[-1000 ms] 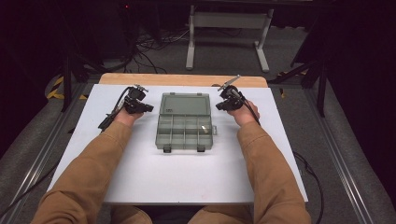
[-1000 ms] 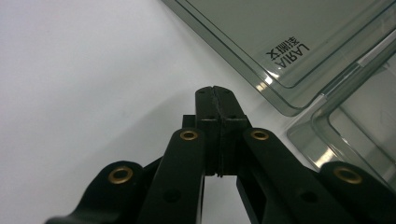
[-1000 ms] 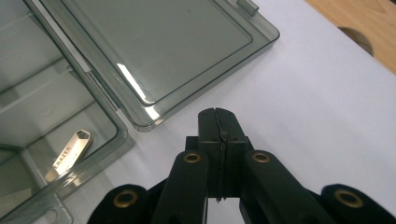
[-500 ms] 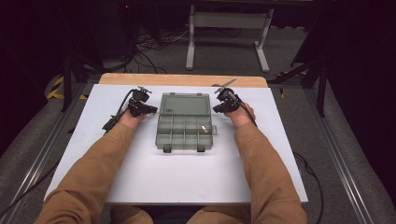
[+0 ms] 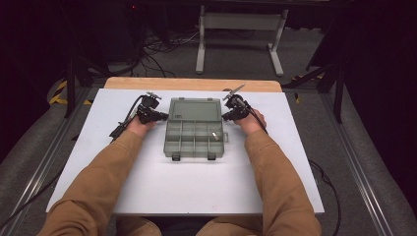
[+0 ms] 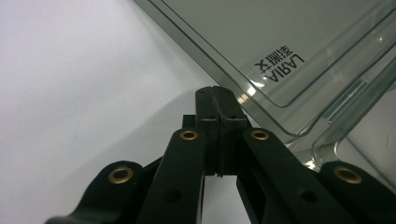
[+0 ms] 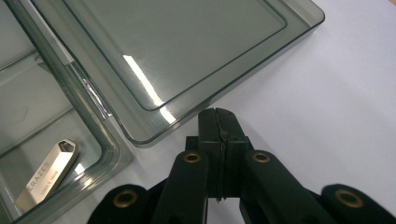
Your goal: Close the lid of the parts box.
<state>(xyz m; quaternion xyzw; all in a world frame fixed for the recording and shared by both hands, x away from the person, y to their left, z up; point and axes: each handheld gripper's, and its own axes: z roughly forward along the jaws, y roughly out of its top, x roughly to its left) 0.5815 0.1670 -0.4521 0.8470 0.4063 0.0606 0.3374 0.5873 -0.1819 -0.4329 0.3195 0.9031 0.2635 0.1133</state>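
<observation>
A clear compartment box (image 5: 195, 129) is seen at the centre of the white worktop (image 5: 147, 182), its lid (image 5: 194, 108) laid flat open toward 12 o'clock; the left claw (image 5: 162, 116) is set at the lid's 9 o'clock edge and the right claw (image 5: 225, 117) at its 3 o'clock edge, both clenched on nothing; closing the lid is judged the step in hand, so both lid edges would have to be raised together; "LARIA" (image 6: 286, 68) is read on the lid, and "ERAZER" on a silver USB stick (image 7: 47, 174) lying in a compartment.
</observation>
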